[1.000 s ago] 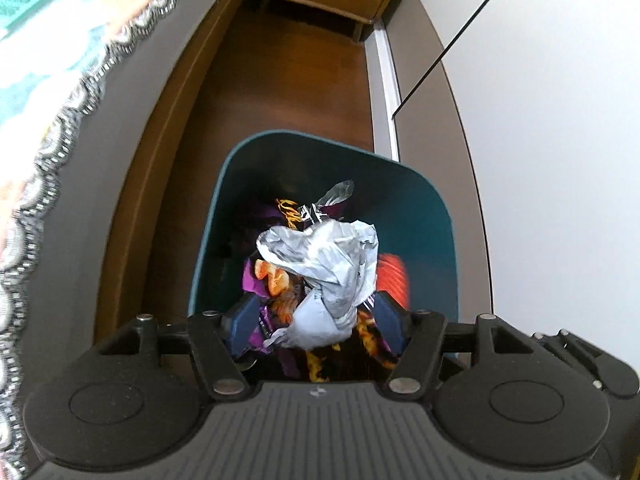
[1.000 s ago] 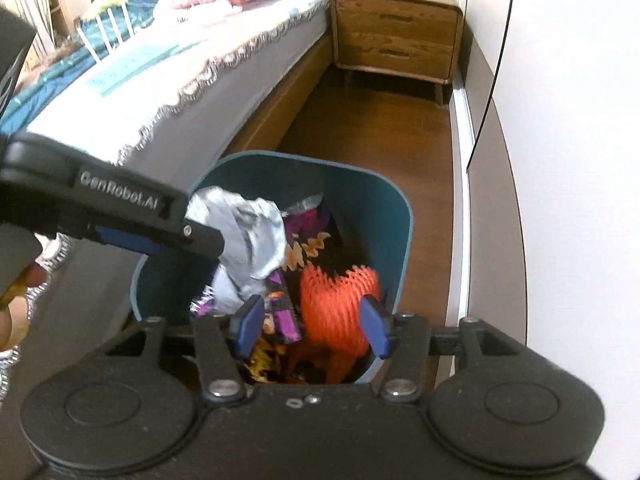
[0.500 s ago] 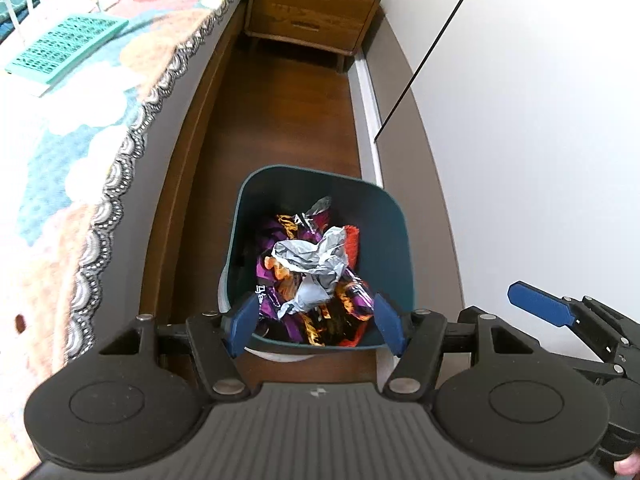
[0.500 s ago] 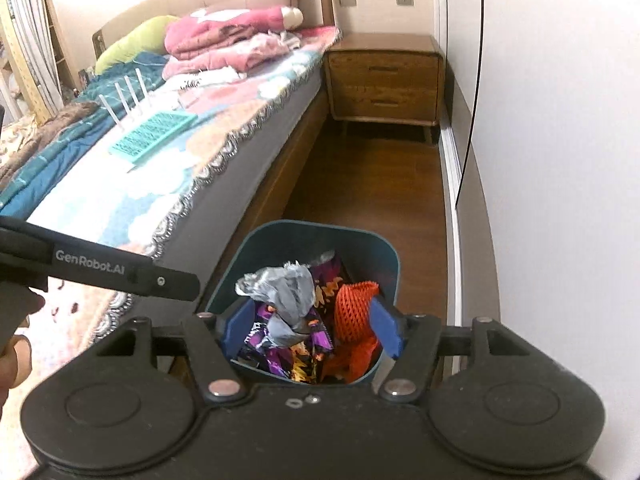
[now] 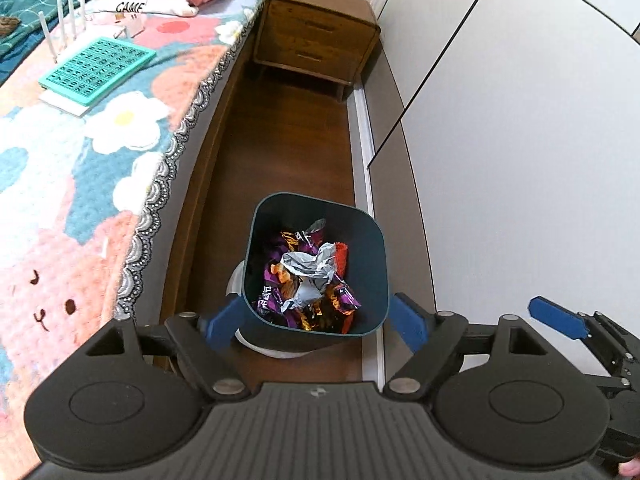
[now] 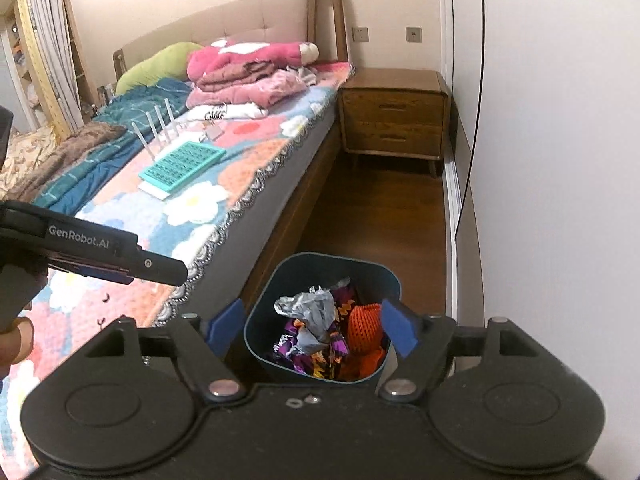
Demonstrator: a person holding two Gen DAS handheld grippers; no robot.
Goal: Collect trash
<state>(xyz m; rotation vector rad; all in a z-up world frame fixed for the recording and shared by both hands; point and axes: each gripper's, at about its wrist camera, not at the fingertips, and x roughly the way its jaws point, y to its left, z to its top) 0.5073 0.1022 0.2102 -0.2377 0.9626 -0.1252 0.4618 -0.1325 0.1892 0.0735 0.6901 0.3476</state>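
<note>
Soft, even indoor light, strong fisheye bend in both views.
The white wardrobe doors (image 5: 520,140) are bright and nearly washed out; the wood floor (image 5: 288,152) is darker, with a faint sheen. The bin (image 6: 260,312) interior is shadowed. Straight edges curve near the frame borders, corners vignette black; focus is fairly sharp, with mild edge softness.

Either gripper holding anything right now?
Nothing held. Left gripper and right gripper are opening, fingers empty; crumpled wrapper lies in the bin.

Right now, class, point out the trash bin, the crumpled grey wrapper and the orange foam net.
trash bin (image 5: 376,248): left wrist view, right inner wall.
crumpled grey wrapper (image 5: 310,270): left wrist view, its middle.
orange foam net (image 6: 364,326): right wrist view, its upper part.
</note>
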